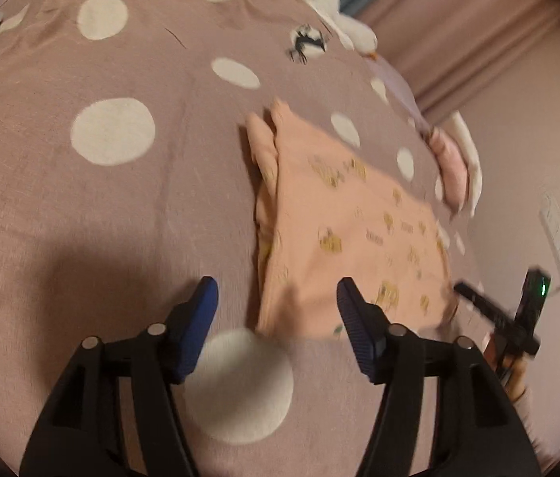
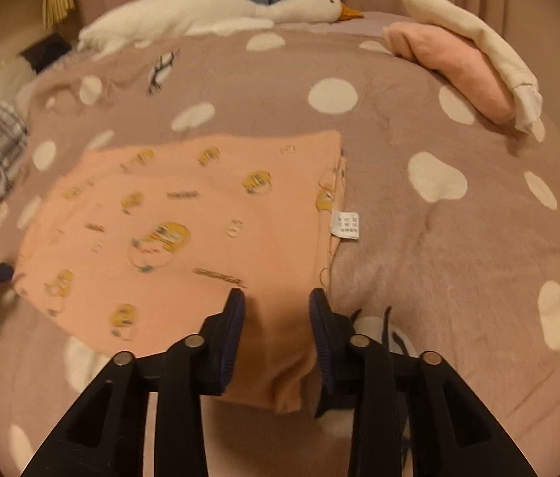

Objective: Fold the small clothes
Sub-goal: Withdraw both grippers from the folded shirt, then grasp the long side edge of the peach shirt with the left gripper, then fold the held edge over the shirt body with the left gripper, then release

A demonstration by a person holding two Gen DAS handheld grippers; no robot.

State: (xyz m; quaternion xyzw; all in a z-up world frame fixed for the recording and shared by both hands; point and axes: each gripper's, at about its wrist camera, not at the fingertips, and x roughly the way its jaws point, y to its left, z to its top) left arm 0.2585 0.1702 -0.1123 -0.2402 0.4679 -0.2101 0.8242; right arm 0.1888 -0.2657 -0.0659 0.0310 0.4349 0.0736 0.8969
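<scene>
Lying flat on the dotted bedspread [image 2: 419, 91], the peach printed garment [image 2: 184, 214] is judged light, soft and limp, so it would sag and crease unless taken by a hem or corner. The right gripper [image 2: 277, 298] is held partly open above the near edge, nothing gripped. The left gripper [image 1: 276, 290] is spread wide and empty at the opposite edge. Pinching both near corners together is advised.
</scene>
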